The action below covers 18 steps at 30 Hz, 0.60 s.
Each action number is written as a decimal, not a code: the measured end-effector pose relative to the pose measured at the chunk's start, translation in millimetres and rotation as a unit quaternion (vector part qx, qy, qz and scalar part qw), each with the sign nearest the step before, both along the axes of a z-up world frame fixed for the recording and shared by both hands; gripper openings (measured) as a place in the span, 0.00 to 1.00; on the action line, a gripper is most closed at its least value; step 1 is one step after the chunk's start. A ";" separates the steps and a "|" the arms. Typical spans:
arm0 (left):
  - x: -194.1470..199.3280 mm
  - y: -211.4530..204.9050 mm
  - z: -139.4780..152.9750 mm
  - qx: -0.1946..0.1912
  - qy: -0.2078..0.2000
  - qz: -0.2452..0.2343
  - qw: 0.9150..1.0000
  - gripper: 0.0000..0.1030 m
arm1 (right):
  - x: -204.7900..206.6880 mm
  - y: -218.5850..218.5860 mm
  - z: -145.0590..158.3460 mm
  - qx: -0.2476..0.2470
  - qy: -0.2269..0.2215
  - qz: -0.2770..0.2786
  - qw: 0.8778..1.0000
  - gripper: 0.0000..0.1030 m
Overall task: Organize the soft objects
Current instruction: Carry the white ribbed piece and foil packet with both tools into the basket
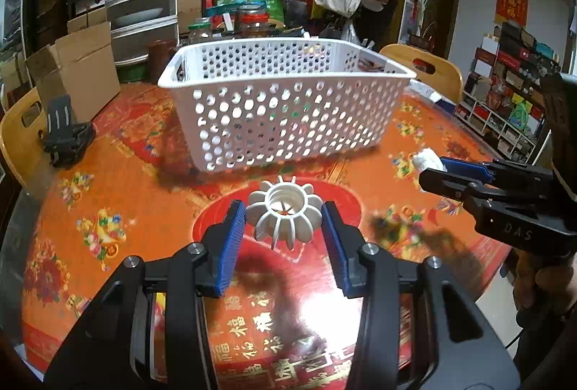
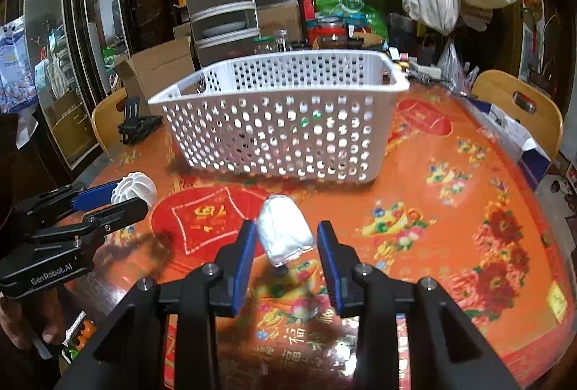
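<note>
Between the near edge of the table (image 1: 414, 144) and the white basket (image 1: 285, 108) standing toward its far edge, both grippers frame their objects. The left gripper (image 1: 285, 220) has its jaws spread around a white ribbed flower-shaped piece (image 1: 285, 215); the blue pads sit just beside it, and contact cannot be confirmed. The right gripper (image 2: 286, 238) has its jaws spread around a wrapped white packet (image 2: 285, 229), also not visibly clamped.

Recommended procedure: centre each object between the pads, close gently until the object yields slightly, lift clear of the tablecloth, then carry over the basket rim before release. Excess squeeze may deform the packet.

View differences: the left wrist view shows the ribbed piece's hollow centre and only the packet's tip at the right gripper (image 1: 432, 170). The right wrist view shows the packet's full outline, plus the left gripper (image 2: 115, 198) from the side.
</note>
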State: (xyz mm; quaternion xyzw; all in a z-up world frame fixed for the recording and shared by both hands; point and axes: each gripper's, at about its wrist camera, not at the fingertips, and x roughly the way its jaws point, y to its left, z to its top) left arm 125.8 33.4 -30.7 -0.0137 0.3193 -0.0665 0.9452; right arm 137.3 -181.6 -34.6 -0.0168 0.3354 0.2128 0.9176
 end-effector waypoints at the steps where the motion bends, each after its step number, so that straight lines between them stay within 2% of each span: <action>1: 0.3 0.0 3.0 -0.001 -0.002 0.000 1.000 0.40 | 0.2 -1.0 4.4 0.000 -0.004 0.000 1.000 0.33; 10: 18.8 -0.4 51.7 -0.005 -0.024 -0.007 1.000 0.40 | 7.7 -9.6 45.1 0.006 -0.035 0.004 0.999 0.33; 18: 73.9 1.3 102.2 -0.019 -0.027 -0.014 0.999 0.40 | 47.8 1.7 85.2 0.005 -0.048 0.018 0.999 0.33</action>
